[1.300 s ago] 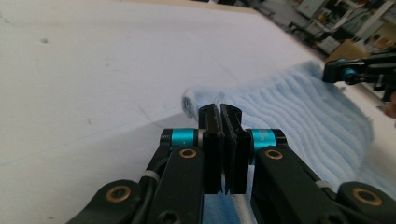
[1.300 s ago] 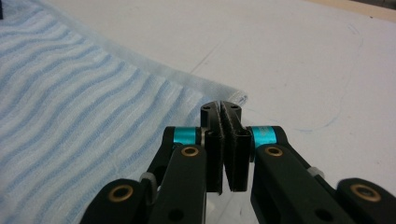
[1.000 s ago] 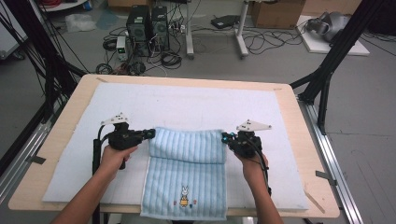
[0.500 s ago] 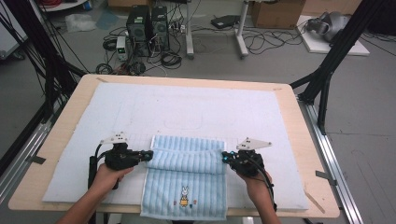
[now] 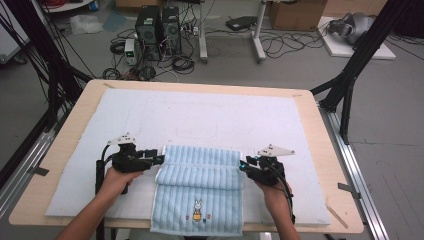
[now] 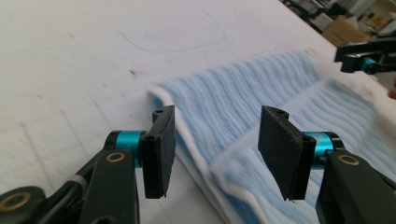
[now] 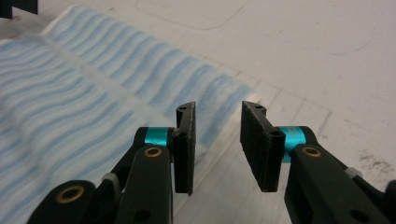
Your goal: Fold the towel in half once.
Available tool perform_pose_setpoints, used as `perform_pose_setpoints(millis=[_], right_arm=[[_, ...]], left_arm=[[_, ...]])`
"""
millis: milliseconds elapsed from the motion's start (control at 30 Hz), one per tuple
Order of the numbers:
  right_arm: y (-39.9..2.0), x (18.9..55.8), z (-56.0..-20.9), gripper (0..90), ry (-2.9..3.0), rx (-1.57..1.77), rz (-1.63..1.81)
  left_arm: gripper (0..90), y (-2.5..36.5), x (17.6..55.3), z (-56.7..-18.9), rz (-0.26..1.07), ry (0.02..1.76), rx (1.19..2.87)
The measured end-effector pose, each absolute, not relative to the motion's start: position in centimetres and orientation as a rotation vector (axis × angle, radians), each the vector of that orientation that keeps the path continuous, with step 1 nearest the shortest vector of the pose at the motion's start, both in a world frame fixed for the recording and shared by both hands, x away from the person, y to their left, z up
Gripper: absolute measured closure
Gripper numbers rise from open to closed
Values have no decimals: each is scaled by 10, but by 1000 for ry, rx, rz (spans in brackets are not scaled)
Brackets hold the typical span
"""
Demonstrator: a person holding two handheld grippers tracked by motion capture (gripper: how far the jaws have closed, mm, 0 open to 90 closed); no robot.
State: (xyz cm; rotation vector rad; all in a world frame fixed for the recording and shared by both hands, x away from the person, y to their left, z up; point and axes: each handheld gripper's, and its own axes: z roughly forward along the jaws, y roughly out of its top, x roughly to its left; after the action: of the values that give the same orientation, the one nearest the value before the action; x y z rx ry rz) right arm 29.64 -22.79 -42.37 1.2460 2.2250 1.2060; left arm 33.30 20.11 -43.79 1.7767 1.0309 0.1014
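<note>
High view: the light-blue striped towel [image 5: 199, 192] lies at the bench's [image 5: 330, 150] six o'clock edge on a white mat [image 5: 210, 120], its far end folded over, with a small rabbit picture near the hem and no readable writing. The left tongs [image 5: 159, 159] and right tongs [image 5: 242, 165], jaws just opened, are released at the fold's nine and three o'clock ends.

Grey floor [image 5: 400, 150] beyond wooden table [image 5: 320, 165]; tangled cables [image 5: 280, 45], computer towers [image 5: 160, 25], cardboard box [image 5: 295, 12], black frame struts [image 5: 350, 75].
</note>
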Motion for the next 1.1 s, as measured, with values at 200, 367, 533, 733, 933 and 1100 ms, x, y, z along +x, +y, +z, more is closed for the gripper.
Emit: perform_pose_setpoints(millis=[200, 367, 533, 733, 933, 1100], right_arm=[[-218, 316, -437, 681, 2260, 1325, 1094], [-214, 318, -439, 882, 2282, 1267, 1094], [-214, 323, -439, 885, 2240, 1272, 1089], [-211, 326, -442, 683, 2227, 1297, 1027], [-209, 329, -446, 494, 2240, 1358, 1044], [-203, 329, -444, 760, 2275, 1322, 1032]], left_arm=[[540, 190, 349, -446, 134, 1080, 1815], [820, 181, 352, -454, 137, 1052, 1879], [866, 182, 357, -452, 164, 1110, 1806], [542, 180, 358, -454, 178, 1158, 1826], [483, 168, 353, -453, 194, 1103, 1871], [748, 165, 351, -453, 281, 1149, 1889]])
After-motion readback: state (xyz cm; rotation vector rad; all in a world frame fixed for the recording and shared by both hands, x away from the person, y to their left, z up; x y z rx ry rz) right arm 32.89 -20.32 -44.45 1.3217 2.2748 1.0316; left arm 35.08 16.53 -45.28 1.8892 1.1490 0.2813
